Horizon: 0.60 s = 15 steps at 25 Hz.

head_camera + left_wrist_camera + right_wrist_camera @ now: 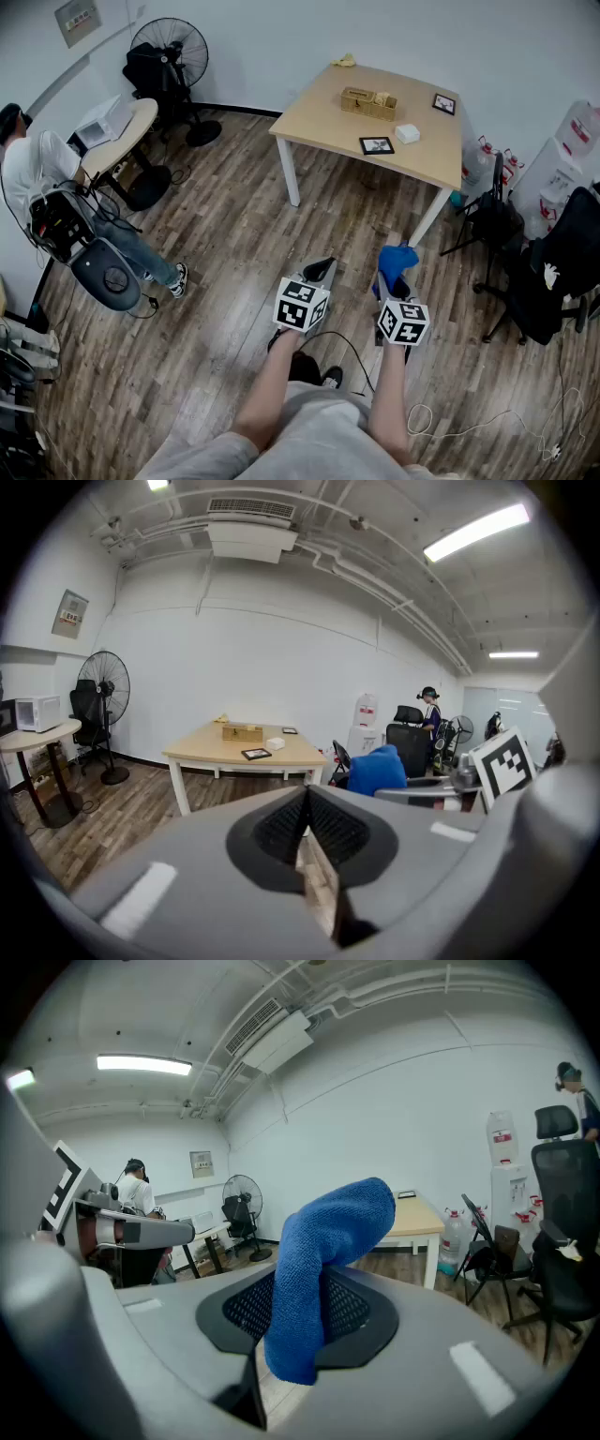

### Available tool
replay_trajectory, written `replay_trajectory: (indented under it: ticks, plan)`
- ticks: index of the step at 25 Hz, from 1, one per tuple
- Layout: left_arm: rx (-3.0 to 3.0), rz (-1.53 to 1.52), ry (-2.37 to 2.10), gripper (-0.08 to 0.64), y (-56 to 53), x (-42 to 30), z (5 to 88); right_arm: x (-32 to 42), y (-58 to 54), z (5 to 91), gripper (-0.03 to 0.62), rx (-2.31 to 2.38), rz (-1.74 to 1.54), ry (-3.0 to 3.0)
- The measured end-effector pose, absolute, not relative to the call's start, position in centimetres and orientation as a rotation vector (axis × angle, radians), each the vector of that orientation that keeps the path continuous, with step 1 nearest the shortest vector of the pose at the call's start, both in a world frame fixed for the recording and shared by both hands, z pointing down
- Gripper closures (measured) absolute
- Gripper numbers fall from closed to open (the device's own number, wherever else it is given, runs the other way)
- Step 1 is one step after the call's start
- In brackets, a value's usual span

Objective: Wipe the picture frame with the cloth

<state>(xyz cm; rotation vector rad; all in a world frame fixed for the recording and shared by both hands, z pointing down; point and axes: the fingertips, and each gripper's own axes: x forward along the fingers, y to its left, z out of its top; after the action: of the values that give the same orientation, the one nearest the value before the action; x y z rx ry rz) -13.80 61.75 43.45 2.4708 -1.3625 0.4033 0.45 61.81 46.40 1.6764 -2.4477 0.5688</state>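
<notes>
The right gripper is clamped on the blue cloth, which folds up out of its jaws. The left gripper has its jaws together, holding nothing. Both hang over the floor, well apart from the picture frame, which lies flat near the table's near edge, far ahead.

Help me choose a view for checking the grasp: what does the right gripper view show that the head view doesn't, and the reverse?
Only the right gripper view: the right gripper with its jaws shut on a fold of the blue cloth, and a ceiling light. Only the head view: the near picture frame and the wooden box lying on the table. Both: the cloth, the table and the standing fan.
</notes>
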Motion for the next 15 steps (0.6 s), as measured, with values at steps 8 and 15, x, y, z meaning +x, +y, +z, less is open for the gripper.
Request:
replay_trajectory:
  ticks: [8, 15]
  plan:
    - [2.463, 0.412, -1.367, 0.508, 62.0, -11.8, 43.8, 3.0, 61.5, 46.4, 0.485, 1.681, 0.544, -2.434]
    - [2.425, 0.415, -1.393, 0.508, 62.4, -13.2, 44.4, 3.5, 61.7, 46.8, 0.485, 1.67, 0.613, -2.458]
